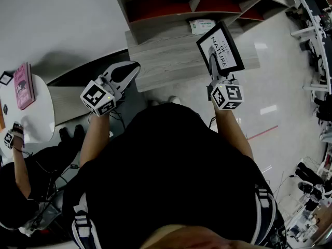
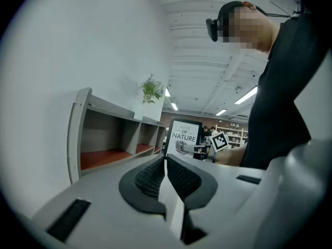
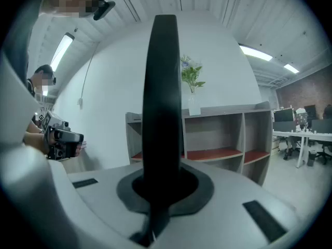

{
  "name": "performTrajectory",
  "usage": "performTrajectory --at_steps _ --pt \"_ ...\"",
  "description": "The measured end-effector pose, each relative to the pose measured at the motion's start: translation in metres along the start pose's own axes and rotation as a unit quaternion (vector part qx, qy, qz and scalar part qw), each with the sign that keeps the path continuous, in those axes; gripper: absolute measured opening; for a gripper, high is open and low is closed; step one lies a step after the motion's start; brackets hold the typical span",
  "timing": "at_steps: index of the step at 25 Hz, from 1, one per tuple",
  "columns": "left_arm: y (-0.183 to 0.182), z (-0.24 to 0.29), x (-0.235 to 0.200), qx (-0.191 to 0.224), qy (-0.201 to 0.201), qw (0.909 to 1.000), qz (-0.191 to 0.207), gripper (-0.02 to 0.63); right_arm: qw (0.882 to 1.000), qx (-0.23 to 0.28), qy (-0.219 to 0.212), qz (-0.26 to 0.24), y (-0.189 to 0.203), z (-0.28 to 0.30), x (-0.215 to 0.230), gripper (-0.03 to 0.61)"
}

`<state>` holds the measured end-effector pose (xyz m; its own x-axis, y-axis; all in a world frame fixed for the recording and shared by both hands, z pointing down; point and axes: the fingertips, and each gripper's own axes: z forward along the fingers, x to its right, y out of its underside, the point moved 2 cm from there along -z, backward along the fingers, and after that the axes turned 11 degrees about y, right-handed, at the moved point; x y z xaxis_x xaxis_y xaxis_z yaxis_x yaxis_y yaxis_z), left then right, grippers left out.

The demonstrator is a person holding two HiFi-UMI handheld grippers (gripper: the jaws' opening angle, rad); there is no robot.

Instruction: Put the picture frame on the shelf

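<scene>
The picture frame (image 1: pixel 220 50) is black-edged with a white print reading "OF NATURE". My right gripper (image 1: pixel 218 72) is shut on its lower edge and holds it tilted in the air in front of the grey shelf unit (image 1: pixel 171 51). In the right gripper view the frame (image 3: pixel 163 102) shows edge-on as a dark bar rising from between the jaws, with the shelf (image 3: pixel 223 134) behind it. My left gripper (image 1: pixel 134 68) hangs to the left, shut and holding nothing. In the left gripper view the frame (image 2: pixel 183 138) stands beyond the left gripper (image 2: pixel 165 160).
The shelf has red-floored compartments (image 1: pixel 155 7), and a small plant (image 3: pixel 192 77) in a white pot stands on its top. At the left, a second person (image 1: pixel 15 191) sits by a white round table (image 1: pixel 39 118) with a pink book (image 1: pixel 23 85). Office desks (image 1: pixel 319 14) stand at the right.
</scene>
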<state>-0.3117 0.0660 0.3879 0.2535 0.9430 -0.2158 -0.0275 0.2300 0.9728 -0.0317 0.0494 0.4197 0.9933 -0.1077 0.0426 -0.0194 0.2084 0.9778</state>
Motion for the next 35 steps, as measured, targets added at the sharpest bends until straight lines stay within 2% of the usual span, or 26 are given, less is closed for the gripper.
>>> performTrajectory --at_steps 5,15,19,24,27,35 --pt "0.006 -0.009 -0.002 -0.009 0.005 0.9999 0.012 0.031 1.000 0.004 0.014 0.013 -0.003 0.000 0.001 0.023" --pt "0.014 -0.015 -0.008 0.009 0.020 0.9998 -0.005 0.032 0.998 -0.002 0.048 0.041 -0.001 -0.009 0.003 0.023" --pt "0.019 -0.011 -0.010 0.014 0.014 0.9997 -0.013 0.032 0.997 -0.010 0.064 0.038 -0.003 -0.011 0.017 0.021" --pt "0.030 -0.004 -0.011 -0.013 0.012 0.9997 -0.015 0.031 0.996 -0.008 0.073 0.052 -0.001 -0.001 0.032 0.021" --pt "0.029 0.001 -0.013 -0.014 0.005 0.9998 -0.016 0.032 0.996 -0.004 0.072 0.053 -0.003 0.004 0.043 0.021" --pt "0.020 0.047 -0.012 -0.017 -0.004 0.9998 -0.002 0.032 0.995 -0.006 0.078 0.056 0.000 0.017 0.097 0.021"
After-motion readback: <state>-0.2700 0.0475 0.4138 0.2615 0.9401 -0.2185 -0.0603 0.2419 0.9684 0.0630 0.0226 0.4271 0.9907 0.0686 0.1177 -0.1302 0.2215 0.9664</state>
